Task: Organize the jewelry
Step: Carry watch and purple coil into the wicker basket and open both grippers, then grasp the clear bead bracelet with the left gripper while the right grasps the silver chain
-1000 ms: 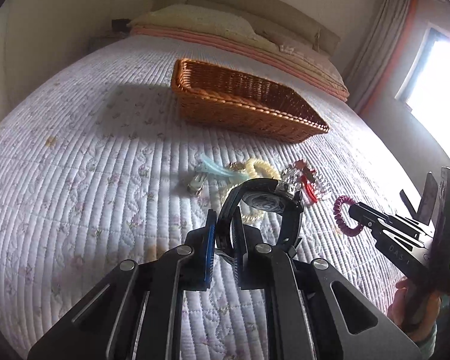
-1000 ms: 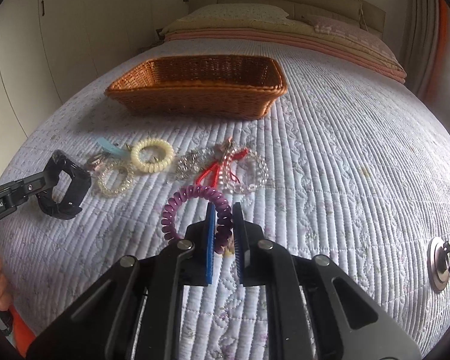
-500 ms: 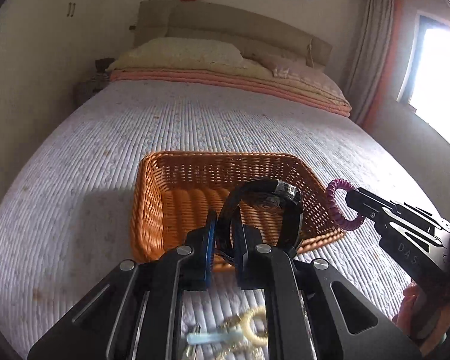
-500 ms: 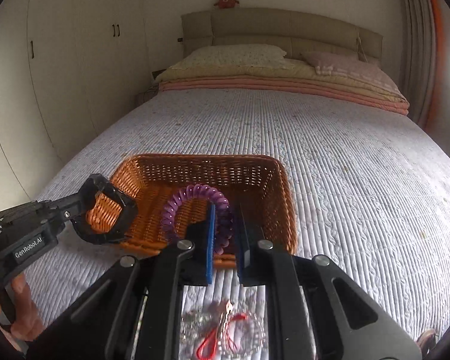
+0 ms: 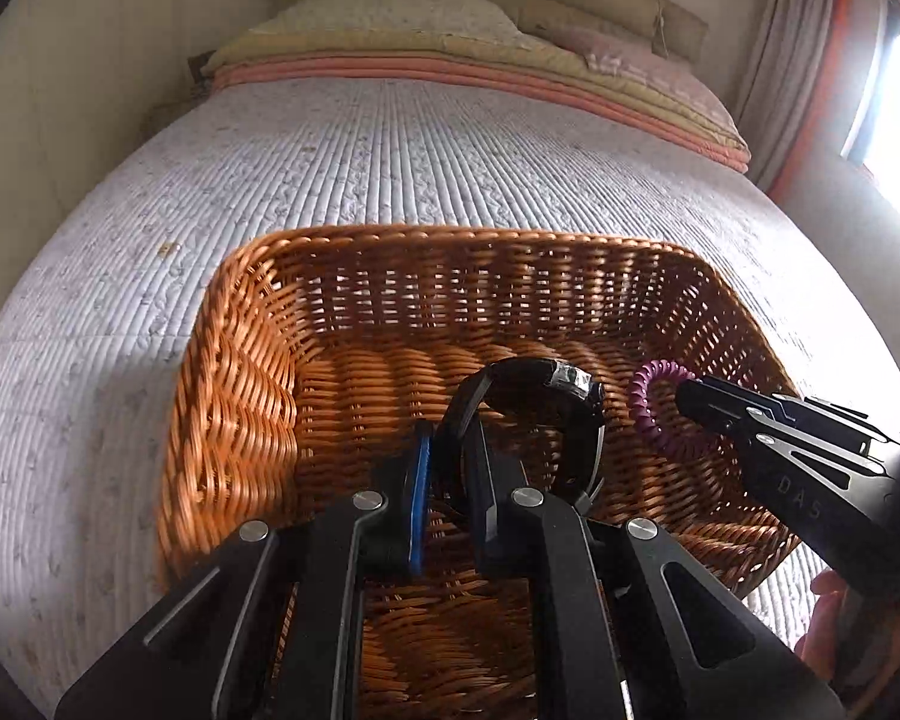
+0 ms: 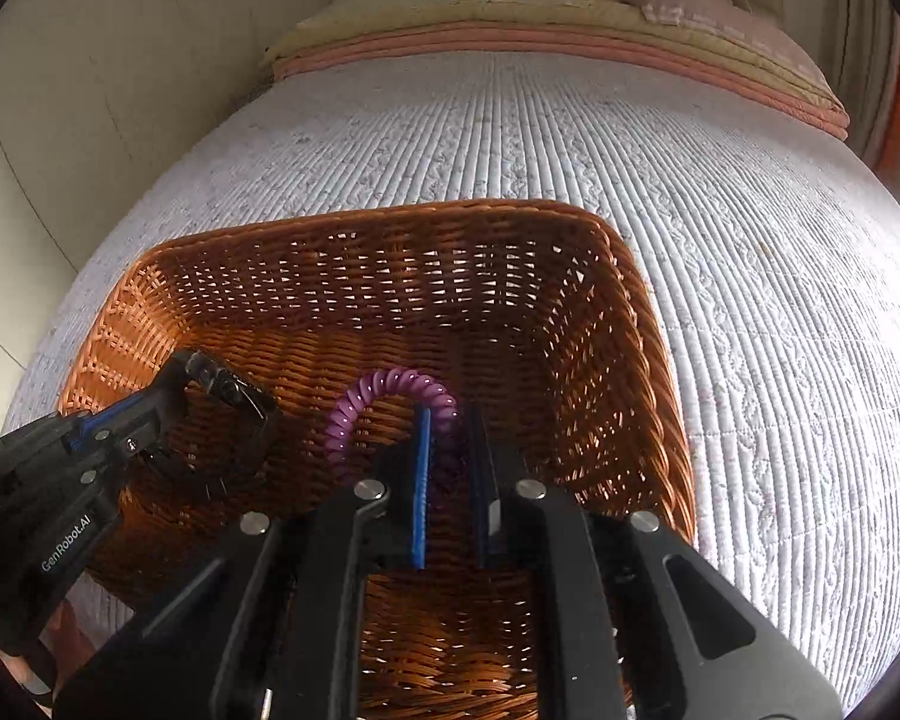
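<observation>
The black watch is held in the left claw, clenched on one side of the strap so that the band stands as an upright loop with the case at the top. The purple coil bracelet is held in the right claw, clenched on the right side of the ring, which also stands upright ahead of the fingertips. Both items hang over the interior of the wicker basket, above its woven floor and inside the rim line. Whether either item touches the floor cannot be told.

Key relation: each item lies directly forward of its own claw, with the basket floor below it. The watch is over the left half of the basket, the bracelet over the middle to right. In the left wrist view the right claw enters from the right, with the bracelet just beside the watch case; contact cannot be told. Judgement: the step in hand is release, and parting the fingers should suffice to drop each item inside.

Appearance: the watch has a wide dark strap and a pale reflective patch on the case. The bracelet is a glossy spiral cord. The basket appears to hold nothing else.

The basket rests on a quilted bed with pillows at the far end.
</observation>
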Motion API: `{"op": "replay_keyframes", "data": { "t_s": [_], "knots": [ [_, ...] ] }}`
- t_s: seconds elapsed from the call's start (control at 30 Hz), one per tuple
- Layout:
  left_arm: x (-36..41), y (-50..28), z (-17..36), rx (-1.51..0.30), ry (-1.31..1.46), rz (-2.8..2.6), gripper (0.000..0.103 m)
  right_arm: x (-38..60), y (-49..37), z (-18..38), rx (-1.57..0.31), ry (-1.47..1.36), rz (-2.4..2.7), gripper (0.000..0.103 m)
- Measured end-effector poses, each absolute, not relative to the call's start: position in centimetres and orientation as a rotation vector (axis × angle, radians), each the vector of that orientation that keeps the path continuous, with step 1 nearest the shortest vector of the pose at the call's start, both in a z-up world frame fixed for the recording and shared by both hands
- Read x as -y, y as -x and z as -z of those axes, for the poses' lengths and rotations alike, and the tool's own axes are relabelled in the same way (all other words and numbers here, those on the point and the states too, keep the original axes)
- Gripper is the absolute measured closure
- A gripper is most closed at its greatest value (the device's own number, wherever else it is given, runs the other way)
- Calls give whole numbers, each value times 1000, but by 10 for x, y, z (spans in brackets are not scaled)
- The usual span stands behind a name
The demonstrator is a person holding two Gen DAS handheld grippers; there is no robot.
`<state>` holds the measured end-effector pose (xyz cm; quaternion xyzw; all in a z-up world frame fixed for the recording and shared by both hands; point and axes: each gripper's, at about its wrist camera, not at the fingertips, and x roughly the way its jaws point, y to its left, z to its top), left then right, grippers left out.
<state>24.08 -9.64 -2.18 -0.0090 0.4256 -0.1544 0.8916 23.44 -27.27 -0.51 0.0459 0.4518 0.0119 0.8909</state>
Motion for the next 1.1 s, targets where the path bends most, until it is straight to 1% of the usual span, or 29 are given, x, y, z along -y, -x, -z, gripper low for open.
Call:
{"op": "replay_keyframes", "data": {
  "t_s": [0.13, 0.17, 0.2, 0.23, 0.27, 0.3, 0.4, 0.53, 0.63, 0.73, 0.87, 1.03, 1.07, 1.1],
  "knots": [
    [93, -239, 20, -887, 30, 330, 91, 279, -236, 9, -945, -135, -47, 93],
    [91, -234, 17, -879, 25, 332, 86, 285, -235, 8, -945, -150, -52, 89],
    [90, -231, 14, -868, 20, 326, 81, 289, -233, 4, -939, -171, -63, 82],
    [87, -228, 11, -857, 19, 328, 69, 290, -228, 0, -925, -194, -79, 76],
    [85, -222, 7, -843, 23, 337, 60, 292, -221, -5, -906, -208, -87, 56],
    [82, -215, 1, -829, 29, 349, 60, 294, -214, -10, -878, -215, -87, 43],
    [72, -186, -21, -766, 54, 405, 60, 298, -188, -28, -819, -226, -111, 43],
    [55, -136, -56, -651, 69, 468, 54, 297, -139, -58, -752, -215, -144, 43],
    [44, -103, -72, -603, 97, 508, 54, 296, -104, -75, -700, -184, -147, 43],
    [37, -75, -81, -574, 103, 517, 54, 292, -79, -79, -670, -151, -146, 43],
    [29, -46, -74, -576, 113, 520, 54, 288, -54, -74, -627, -101, -114, 43],
    [15, -32, -35, -649, 153, 518, 54, 297, -22, -53, -545, -87, -66, 44],
    [13, -32, -26, -666, 159, 513, 54, 299, -20, -48, -552, -87, -55, 46],
    [12, -33, -15, -690, 164, 508, 54, 301, -23, -39, -574, -91, -44, 51]
  ]
}}
